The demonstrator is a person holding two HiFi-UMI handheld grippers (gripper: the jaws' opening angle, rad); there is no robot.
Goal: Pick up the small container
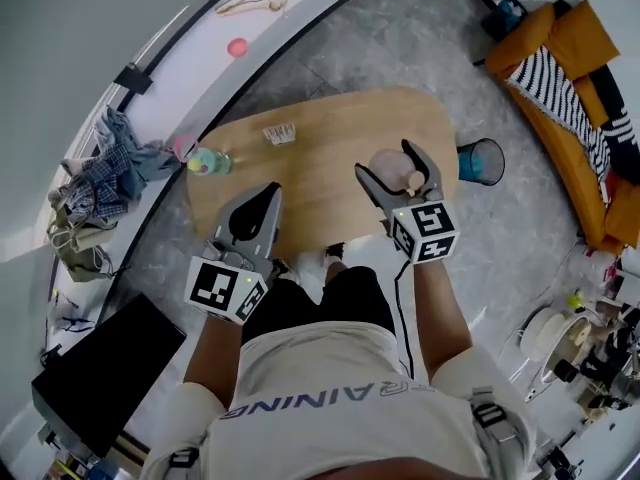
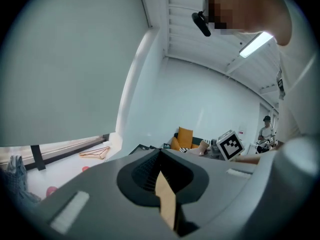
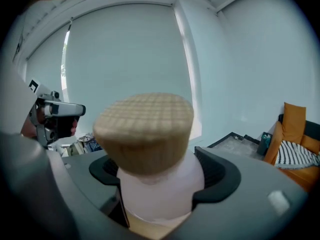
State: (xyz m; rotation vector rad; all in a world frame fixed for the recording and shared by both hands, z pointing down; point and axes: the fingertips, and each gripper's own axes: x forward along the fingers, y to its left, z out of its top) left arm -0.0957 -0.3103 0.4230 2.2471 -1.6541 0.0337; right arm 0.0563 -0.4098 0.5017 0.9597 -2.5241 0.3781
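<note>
Head view: person is holding both grippers over wooden bench [image 1: 330, 133]. Right gripper [image 1: 388, 164] is pinching the small container [image 1: 396, 174] between its fingers, over the bench's right part. Can't tell if it is touching the bench. Right gripper view: the fingers are pressing both sides of the pale pink body, and the woven tan lid [image 3: 145, 126] is sticking up above them. Left gripper [image 1: 265, 196] is hanging near the bench's front edge, its fingers pressed together and holding nothing. Green bottle [image 1: 208, 163] is sitting at the bench's left edge.
</note>
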